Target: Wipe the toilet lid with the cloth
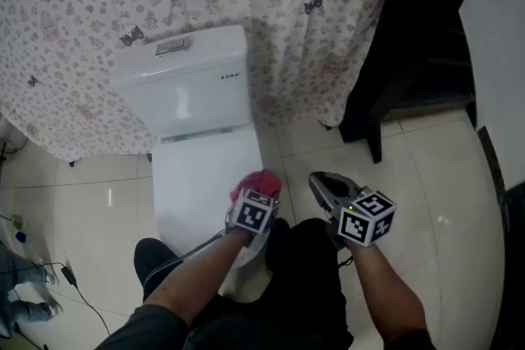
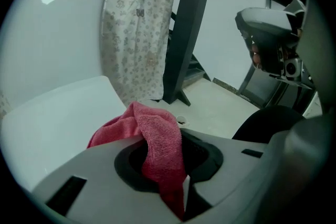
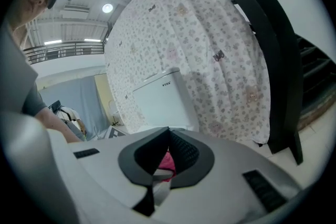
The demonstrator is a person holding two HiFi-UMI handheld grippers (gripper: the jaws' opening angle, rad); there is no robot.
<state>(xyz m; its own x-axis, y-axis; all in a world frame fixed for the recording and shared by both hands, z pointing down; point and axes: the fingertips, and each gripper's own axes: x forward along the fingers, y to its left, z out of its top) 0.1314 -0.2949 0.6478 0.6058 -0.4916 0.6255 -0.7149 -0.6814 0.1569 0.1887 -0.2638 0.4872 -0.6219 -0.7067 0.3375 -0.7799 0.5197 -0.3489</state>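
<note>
L gripper clamped on red cloth, one fold pinched betw jaws. Cloth bunched; in L gripper view its length runs from jaws out twd tank, free end lying on closed toilet lid. Cloth sits at lid end farthest from tank, at lid's R edge. R gripper jaw tips together, nothing held, beside lid, aimed roughly twd tank.
</note>
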